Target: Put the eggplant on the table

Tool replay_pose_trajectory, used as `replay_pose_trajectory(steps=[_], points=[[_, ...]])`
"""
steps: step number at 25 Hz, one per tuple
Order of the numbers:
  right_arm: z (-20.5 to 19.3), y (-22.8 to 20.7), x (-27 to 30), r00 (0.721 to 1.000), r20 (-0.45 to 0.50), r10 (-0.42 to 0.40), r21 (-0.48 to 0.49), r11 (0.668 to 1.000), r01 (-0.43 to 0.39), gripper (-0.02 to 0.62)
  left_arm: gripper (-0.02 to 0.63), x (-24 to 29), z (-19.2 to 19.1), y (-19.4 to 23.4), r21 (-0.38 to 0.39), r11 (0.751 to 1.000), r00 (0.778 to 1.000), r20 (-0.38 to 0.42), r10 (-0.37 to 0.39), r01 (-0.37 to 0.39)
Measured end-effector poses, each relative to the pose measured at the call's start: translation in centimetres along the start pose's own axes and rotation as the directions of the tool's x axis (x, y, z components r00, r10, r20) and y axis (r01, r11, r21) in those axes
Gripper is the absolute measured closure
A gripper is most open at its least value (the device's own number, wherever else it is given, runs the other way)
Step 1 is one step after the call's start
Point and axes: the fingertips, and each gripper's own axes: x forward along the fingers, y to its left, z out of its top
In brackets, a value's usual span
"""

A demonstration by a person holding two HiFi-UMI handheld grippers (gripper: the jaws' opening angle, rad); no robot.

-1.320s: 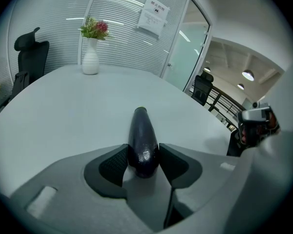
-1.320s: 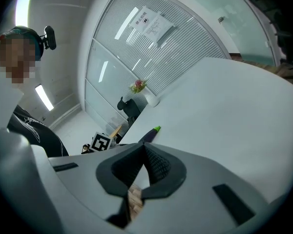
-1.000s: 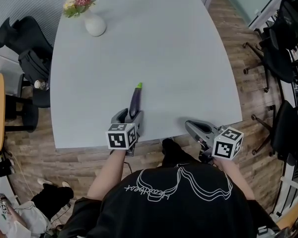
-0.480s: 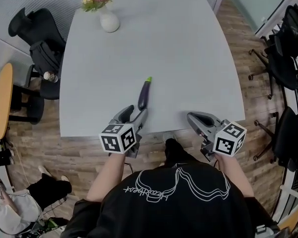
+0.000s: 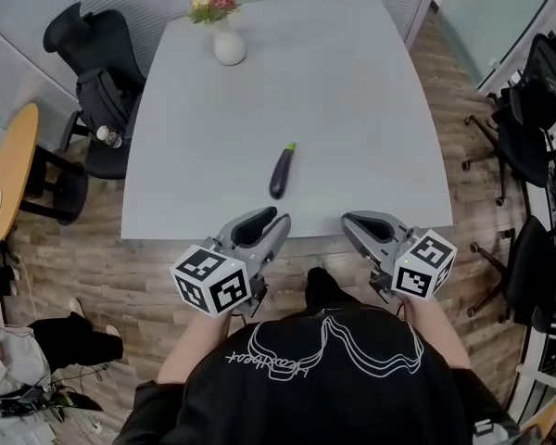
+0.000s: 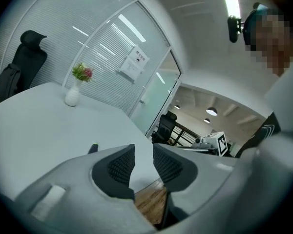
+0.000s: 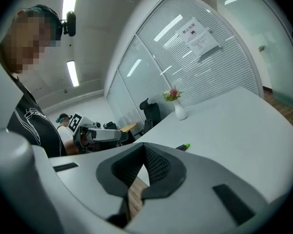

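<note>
We look down on a pale grey counter (image 5: 352, 109) with the eggplant (image 5: 281, 171) lying on it near the edge closest to us, touched by neither gripper. Its long axis runs away from us with a slight lean to the right. The green stem is at the far end and the rounded purple end points back toward the edge. The left gripper (image 5: 271, 219) is the nearer one, just short of the counter's near edge, and the eggplant lies ahead of it and slightly to its right. The right gripper (image 5: 348, 219) hangs farther off to the right. Both are held close to our body, reaching forward almost level with a slight downward tilt, their marker cubes nearest us. In the left gripper view, the left gripper's pads stand apart with only counter and floor between them, and the jaws are closing on nothing. In the right gripper view, the right gripper's pads meet, clenched and empty. A vase of flowers (image 5: 228, 44) stands at the far left corner. We judge the eggplant already set down.
</note>
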Motion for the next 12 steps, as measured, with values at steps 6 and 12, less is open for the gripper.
replay_pose_trajectory(steps=[6, 12], points=[[1.0, 4.1, -0.2, 0.994, 0.044, 0.097, -0.016, 0.995, -0.096, 0.586, 0.558, -2.1, 0.0, -3.4, 0.059, 0.996, 0.998, 0.026, -0.062, 0.061], [1.2, 5.9, -0.4, 0.988, 0.077, 0.135, 0.036, 0.99, -0.138, 0.588, 0.589, -3.2, -0.5, -4.8, 0.1, 0.992, 0.997, 0.025, -0.079, 0.076]])
